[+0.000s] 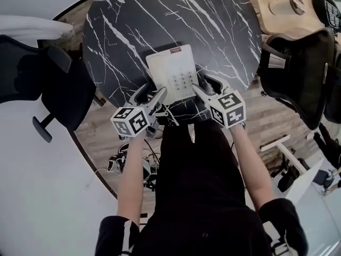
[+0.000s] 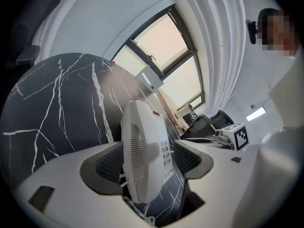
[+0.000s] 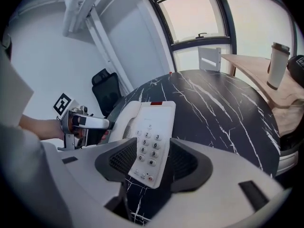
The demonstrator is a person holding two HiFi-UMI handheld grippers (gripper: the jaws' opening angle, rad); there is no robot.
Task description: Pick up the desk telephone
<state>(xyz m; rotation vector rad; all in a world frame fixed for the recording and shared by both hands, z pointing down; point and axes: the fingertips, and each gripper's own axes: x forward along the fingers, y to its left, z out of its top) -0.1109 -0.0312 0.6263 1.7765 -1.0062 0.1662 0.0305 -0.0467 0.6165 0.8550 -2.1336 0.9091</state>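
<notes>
Head view: the desk telephone (image 1: 173, 71) lies at the near edge of the black marble counter (image 1: 133, 25). The left claw (image 1: 154, 97) is at its near-left corner and the right claw (image 1: 205, 87) at its near-right corner.

Left gripper view: the left claw (image 2: 147, 163) is spread, with the handset side of the telephone (image 2: 142, 151) between its pads, neither pressing.

Right gripper view: the right claw (image 3: 147, 163) is spread around the keypad corner of the telephone (image 3: 152, 141), with gaps on both sides.

Close both claws evenly on the telephone's body rather than on the loose handset alone, then lift level.
</notes>
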